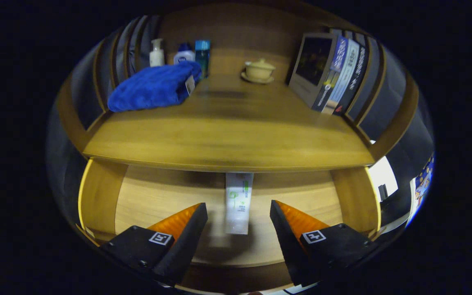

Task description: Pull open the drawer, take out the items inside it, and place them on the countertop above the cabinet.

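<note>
Lying flat on the pale wooden floor of the open drawer (pixel 158 196), a white tube (pixel 238 203) with green print points lengthwise away from the gripper (pixel 239 213), its far end tucked under the front edge of the countertop (pixel 228 135). The fingers stand wide apart, one on each side of the tube's near end, touching nothing; bare drawer floor shows between each fingertip and the tube. The drawer's side walls rise well clear of the fingers to left and right, leaving open floor on both sides.

Above, the countertop is smooth, warm-toned wood with a broad bare stretch along its front and middle. On its left part sits a folded blue towel (pixel 154 87), soft and nubbly, with a small tag at its right end. Behind the towel three bottles (pixel 182 53) stand upright near the back wall. Toward the back right of centre sits a cream lidded cup (pixel 259 70) on a saucer. At the right side, glossy books (pixel 334 73) lean against the slatted wall.
</note>
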